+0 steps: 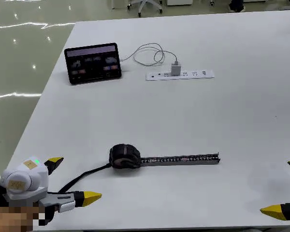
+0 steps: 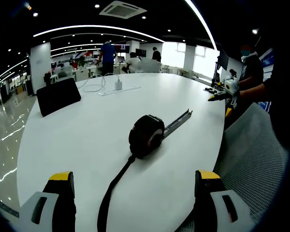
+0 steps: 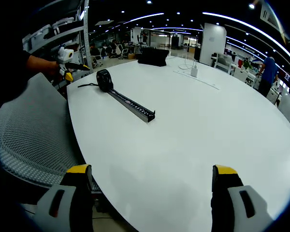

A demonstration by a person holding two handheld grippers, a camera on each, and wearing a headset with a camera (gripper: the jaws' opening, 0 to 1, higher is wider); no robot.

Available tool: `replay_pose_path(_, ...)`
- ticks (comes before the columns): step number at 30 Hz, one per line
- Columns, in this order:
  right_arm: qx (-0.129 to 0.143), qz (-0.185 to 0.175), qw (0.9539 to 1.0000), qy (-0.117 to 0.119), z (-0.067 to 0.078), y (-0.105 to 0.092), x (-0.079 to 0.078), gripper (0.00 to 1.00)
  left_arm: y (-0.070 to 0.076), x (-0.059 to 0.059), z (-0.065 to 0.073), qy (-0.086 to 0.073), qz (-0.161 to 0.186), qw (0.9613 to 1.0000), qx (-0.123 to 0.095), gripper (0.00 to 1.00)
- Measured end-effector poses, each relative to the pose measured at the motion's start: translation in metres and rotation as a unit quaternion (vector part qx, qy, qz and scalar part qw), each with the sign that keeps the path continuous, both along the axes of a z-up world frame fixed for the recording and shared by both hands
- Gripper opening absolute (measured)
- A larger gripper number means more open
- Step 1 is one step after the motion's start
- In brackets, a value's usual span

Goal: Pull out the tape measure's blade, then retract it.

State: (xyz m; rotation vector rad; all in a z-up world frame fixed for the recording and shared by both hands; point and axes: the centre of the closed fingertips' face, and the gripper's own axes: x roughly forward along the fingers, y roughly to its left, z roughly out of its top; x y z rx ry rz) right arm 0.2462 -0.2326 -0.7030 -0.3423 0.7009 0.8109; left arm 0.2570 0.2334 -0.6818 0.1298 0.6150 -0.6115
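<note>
At the near edge of the white table (image 1: 193, 111), the left gripper (image 1: 72, 179) and right gripper (image 1: 282, 187) hang wide open and empty. Just beyond, between them, lies the black tape measure (image 1: 124, 156), its blade (image 1: 181, 159) extended rightward. Far back stand a tablet (image 1: 93, 63) and a power strip (image 1: 180, 74).

tape measure (image 1: 125, 156): black case, on white table | blade (image 1: 180, 159): partly extended (lying flat) | strap trailing
</note>
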Motion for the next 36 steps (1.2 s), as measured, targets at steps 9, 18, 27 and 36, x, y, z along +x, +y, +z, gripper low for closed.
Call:
replay_pose_path(9, 0.000, 0.001, 1.0000, -0.004, 0.004, -0.001, 0.005, 0.99, -0.003, 0.005, -0.002, 0.002, 0.006, 0.9999, 0.012, 1.00)
replay_pose_path(18, -0.008, 0.014, 0.9998, -0.011, 0.012, 0.000, 0.015, 0.98, -0.008, 0.014, -0.001, 0.001, 0.019, 0.9998, 0.005, 1.00)
replay_pose_path(27, -0.019, 0.042, 0.9988, -0.017, 0.022, 0.006, 0.023, 0.98, -0.013, 0.024, 0.000, 0.001, 0.040, 0.9992, -0.003, 1.00)
replay_pose_path(36, -0.029, 0.069, 0.9971, -0.013, 0.025, 0.013, 0.030, 0.97, -0.026, 0.028, -0.002, 0.001, 0.058, 0.9983, -0.002, 1.00)
